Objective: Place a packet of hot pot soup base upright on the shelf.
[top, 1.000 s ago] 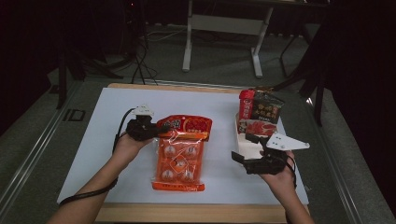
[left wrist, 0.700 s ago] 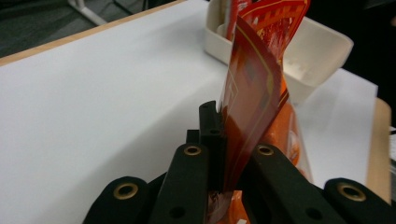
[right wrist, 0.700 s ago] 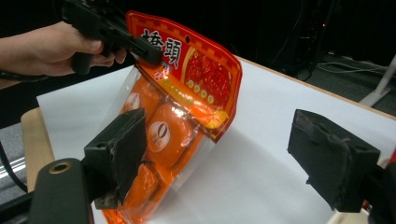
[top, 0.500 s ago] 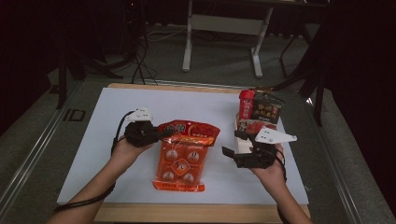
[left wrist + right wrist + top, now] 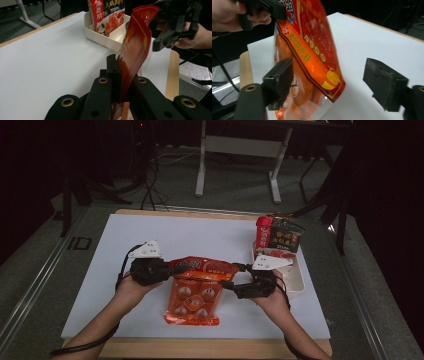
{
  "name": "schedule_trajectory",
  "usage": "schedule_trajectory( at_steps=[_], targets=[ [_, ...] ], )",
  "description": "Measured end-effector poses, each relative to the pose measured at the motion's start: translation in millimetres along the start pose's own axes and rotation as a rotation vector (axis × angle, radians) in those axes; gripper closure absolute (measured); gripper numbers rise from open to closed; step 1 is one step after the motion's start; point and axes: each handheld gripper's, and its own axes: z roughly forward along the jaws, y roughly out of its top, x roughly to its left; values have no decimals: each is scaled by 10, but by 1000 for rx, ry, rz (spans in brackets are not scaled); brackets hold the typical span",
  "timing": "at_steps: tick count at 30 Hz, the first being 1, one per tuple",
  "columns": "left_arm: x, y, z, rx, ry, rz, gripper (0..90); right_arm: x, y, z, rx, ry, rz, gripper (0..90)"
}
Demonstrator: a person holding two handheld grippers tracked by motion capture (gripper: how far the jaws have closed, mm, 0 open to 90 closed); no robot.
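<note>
An orange-red seasoning packet (image 5: 194, 292) lies in the middle of the white table, its top end raised off the surface. My left gripper (image 5: 170, 269) is shut on that end's left corner; in the left gripper view the packet (image 5: 136, 42) rises from between the shut jaws (image 5: 120, 82). My right gripper (image 5: 232, 276) is at the right corner. In the right gripper view its jaws (image 5: 329, 82) stand open and have just been closing, with the packet's lower corner (image 5: 312, 45) between the pads, untouched. The left gripper (image 5: 272, 7) holds the far end there.
A white divided tray (image 5: 296, 281) stands at the table's right edge, just behind my right hand. Upright red and dark sauce packets (image 5: 277, 235) fill its far end. A metal stand (image 5: 240, 150) is on the floor beyond the table.
My right gripper has moved left to the packet's right corner and its jaws have narrowed. My left gripper has lifted the packet's top end slightly and shifted toward the near side.
</note>
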Motion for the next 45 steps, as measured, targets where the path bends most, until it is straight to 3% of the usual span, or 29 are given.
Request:
schedule_trajectory(
  at_steps=[2, 4, 9, 10, 19, 21, 27, 38, 45],
  targets=[
    [-24, 5, -8, 1, 2, 13, 894, -8, -15, 68, 7, 51, 16, 336],
    [-42, 9, -11, -2, -4, 16, 894, -4, -18, 86, 14, 65, 15, 355],
    [-77, 16, -15, -3, -4, 24, 893, 7, -13, 187, 39, 121, -1, 602],
    [-83, 16, -17, -2, 2, 30, 893, 9, -11, 199, 52, 118, -21, 610],
    [-75, -11, -37, -17, -10, 11, 893, -36, -17, 197, 36, 195, 44, 730],
    [-71, -9, -40, -15, -10, 11, 893, -40, -16, 196, 35, 197, 46, 735],
    [-88, 1, -47, -11, -4, 11, 893, -16, -1, 183, 48, 211, 60, 872],
    [-152, 149, -161, -38, -42, 48, 890, 159, 172, 0, 35, 184, 34, 899],
    [-152, 220, -192, -86, -84, 68, 873, 227, 375, -181, 10, 147, -24, 900]
  ],
)
